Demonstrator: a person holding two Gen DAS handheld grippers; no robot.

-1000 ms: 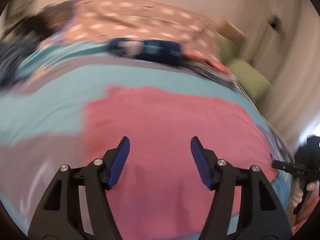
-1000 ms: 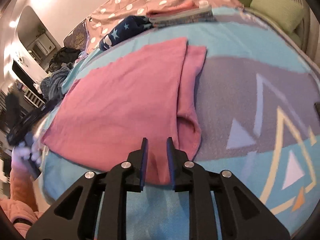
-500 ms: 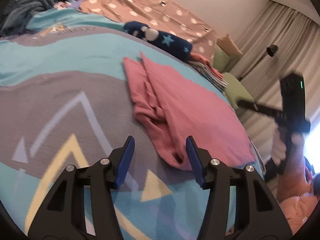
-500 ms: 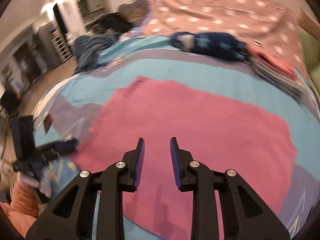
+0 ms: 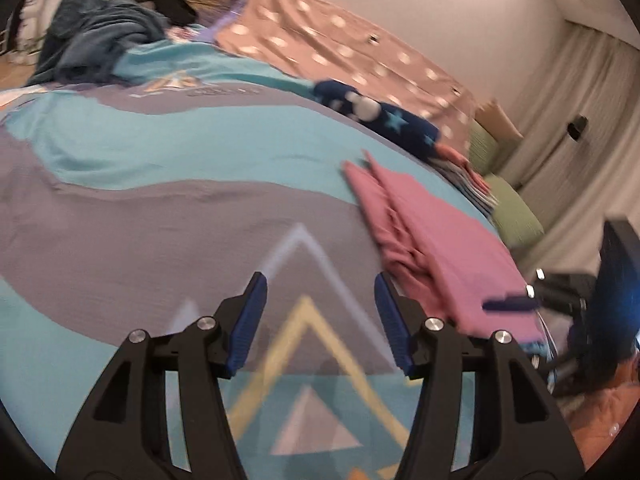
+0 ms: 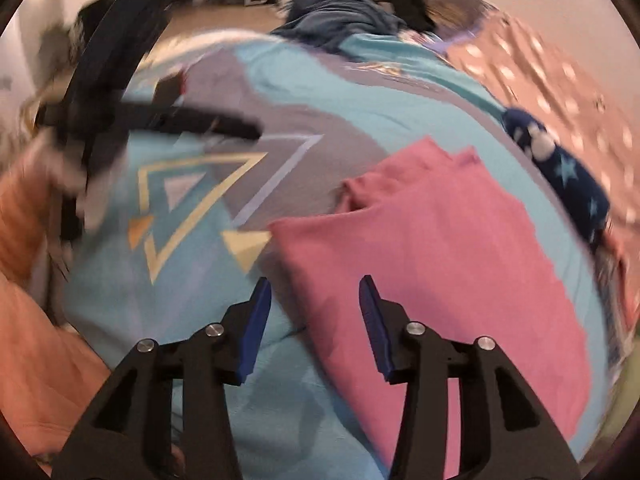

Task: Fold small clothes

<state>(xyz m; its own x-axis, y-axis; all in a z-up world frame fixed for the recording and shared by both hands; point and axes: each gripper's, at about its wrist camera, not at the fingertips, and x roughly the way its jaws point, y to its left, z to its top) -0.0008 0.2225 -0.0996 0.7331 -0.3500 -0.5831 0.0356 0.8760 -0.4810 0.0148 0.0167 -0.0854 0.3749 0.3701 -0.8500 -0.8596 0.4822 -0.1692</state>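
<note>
Pink garment (image 6: 432, 264): folded flat on the bed (image 5: 160, 216), its near edge under the right claw (image 6: 314, 316)
Right claw: opening, empty
Left claw (image 5: 320, 316): opening, empty, garment just to its right

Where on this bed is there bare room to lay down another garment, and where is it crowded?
Free: the broad blanket stretch with the triangle pattern, bordered by the pink garment on one side and the dark blue clothes heap at the far end. Crowded: the strip behind the pink garment, where the navy star-print piece and a folded stack lie against the dotted cover.
</note>
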